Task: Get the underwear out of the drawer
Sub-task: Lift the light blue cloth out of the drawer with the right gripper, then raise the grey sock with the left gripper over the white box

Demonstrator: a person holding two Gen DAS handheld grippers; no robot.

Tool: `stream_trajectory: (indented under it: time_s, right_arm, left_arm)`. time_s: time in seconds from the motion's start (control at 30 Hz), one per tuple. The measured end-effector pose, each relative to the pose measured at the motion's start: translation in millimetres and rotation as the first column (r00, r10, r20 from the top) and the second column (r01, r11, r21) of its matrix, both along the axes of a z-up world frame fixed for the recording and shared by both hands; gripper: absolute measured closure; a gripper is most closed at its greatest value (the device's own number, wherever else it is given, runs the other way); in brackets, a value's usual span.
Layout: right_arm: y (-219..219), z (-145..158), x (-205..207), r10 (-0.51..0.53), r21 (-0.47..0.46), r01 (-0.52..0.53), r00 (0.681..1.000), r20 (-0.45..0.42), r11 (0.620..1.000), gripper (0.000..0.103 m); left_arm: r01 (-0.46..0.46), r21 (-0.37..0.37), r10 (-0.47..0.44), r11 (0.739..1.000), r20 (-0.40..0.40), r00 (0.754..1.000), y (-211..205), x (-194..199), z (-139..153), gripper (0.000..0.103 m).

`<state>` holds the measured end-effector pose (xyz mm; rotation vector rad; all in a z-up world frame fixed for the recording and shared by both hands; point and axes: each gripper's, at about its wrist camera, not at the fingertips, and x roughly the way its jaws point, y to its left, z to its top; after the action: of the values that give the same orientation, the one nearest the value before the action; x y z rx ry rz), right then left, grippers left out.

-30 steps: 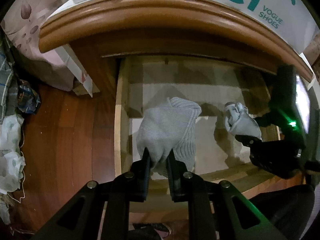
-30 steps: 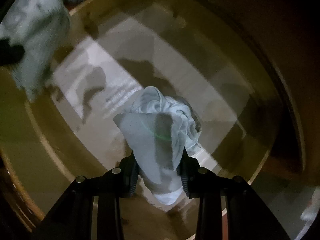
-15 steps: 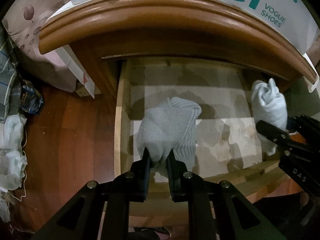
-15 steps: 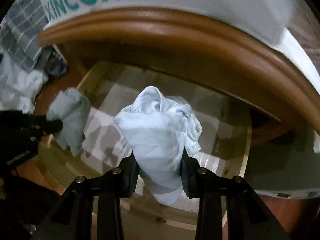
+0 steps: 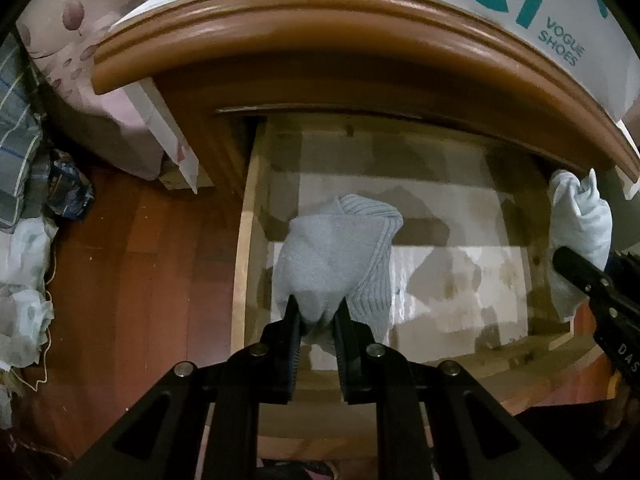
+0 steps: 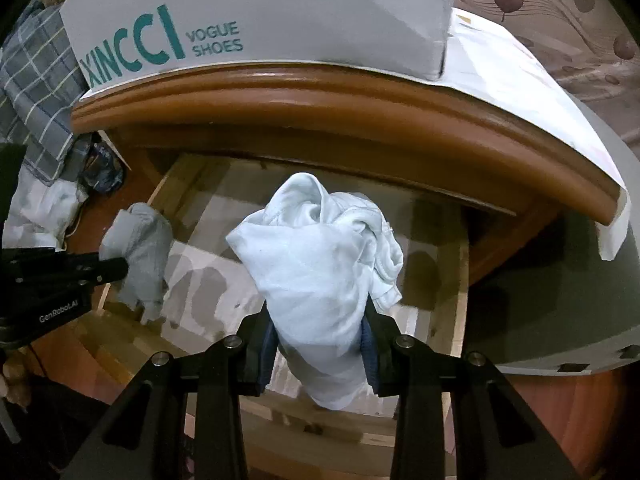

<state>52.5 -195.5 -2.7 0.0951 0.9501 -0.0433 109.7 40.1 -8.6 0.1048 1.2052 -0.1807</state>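
My left gripper [image 5: 317,314] is shut on a grey ribbed piece of underwear [image 5: 336,256], held above the open wooden drawer [image 5: 242,272]. My right gripper [image 6: 319,320] is shut on a bunched pale blue-white piece of underwear [image 6: 316,256], also above the drawer [image 6: 460,280]. In the left wrist view the right gripper [image 5: 576,272] and its pale bundle [image 5: 580,216] hang by the drawer's right side. In the right wrist view the left gripper [image 6: 116,270] and the grey piece [image 6: 140,248] show at the left. The drawer floor [image 5: 440,280] is lined with stained paper.
A white XINCCI shoe box [image 6: 248,12] sits on the cabinet's curved wooden top [image 5: 360,24]. Checked cloth [image 6: 36,92], bags and bedding [image 5: 24,272] lie on the red-brown wood floor [image 5: 132,280] to the left. A grey surface [image 6: 552,300] lies to the right of the drawer.
The right gripper has risen out of the drawer with the pale underwear, rolling its wrist, and now hangs by the drawer's right side. The left gripper and its grey piece stayed put.
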Motion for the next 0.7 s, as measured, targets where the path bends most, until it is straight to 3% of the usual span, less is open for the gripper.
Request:
stream_trajectory:
  time_s: [0.4,0.7]
  right_arm:
    - [-3.5,7.1,-8.8,-0.002,0.035,0.001,1.000,0.028,0.999,0.070]
    - [-7.4,9.2,-13.1,-0.003,0.048,0.001,0.999,0.035,0.999,0.070]
  left_arm:
    - [-0.003,0.086,-0.006,0.996,0.098,0.995,-14.1,-11.9,18.1,0.088]
    - [-0.023,0.069,0.015,0.997,0.118,0.993,-11.6,-19.0,30.1,0.088]
